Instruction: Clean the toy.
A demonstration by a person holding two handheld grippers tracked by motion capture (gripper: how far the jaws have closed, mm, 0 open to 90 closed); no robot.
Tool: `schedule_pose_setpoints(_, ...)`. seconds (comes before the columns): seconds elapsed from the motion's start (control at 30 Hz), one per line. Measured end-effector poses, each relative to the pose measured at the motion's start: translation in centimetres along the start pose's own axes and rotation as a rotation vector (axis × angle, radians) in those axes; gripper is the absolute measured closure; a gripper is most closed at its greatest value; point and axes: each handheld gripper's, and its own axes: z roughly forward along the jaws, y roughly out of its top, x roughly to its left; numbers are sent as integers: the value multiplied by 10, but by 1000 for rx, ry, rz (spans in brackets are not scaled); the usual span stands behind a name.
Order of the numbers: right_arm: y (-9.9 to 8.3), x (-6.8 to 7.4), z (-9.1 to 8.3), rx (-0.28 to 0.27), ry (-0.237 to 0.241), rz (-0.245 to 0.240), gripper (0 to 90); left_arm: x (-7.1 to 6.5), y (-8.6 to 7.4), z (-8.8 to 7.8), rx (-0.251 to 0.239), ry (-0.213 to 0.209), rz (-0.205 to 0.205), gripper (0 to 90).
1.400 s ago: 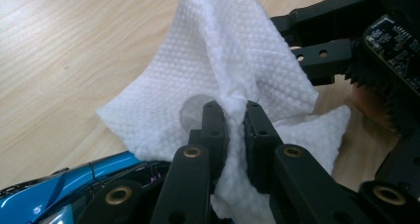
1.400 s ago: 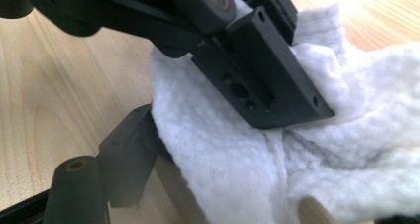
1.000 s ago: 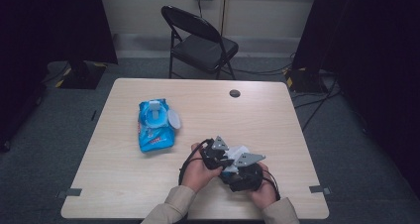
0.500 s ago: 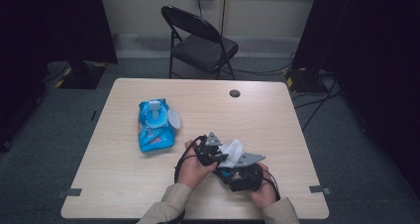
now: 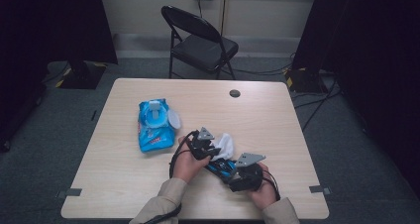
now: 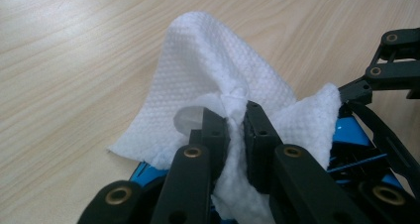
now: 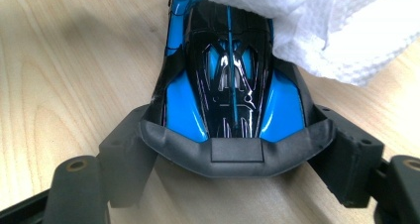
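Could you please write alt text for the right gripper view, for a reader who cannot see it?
The right gripper clamps the sides of a blue-and-black toy car on a wooden table. A white wipe lies over the car's far end.

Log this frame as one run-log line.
left gripper: shut on white wipe, over toy car | right gripper: shut on toy car | wipes pack: lid open, on table

White wipe (image 6: 208, 70) pinched between the hand-held gripper (image 6: 236, 117) jaws, draped over blue toy car (image 6: 354, 144) on wooden table (image 6: 74, 60).
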Motion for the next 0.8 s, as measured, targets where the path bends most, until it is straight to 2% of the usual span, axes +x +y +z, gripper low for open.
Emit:
schedule_pose_setpoints(0.3,0,0,0,0,0,0,247,2,-2,-1,-13,1,2,824)
schedule_pose_setpoints(0.53,0,0,0,0,0,0,246,5,-5,-6,-12,30,3,824)
schedule_pose_setpoints(0.73,0,0,0,-1,-2,1,246,15,-11,-15,4,63,-16,823)
schedule_pose_setpoints(0.8,0,0,0,-1,-3,0,246,19,-15,-18,-3,71,-39,822)
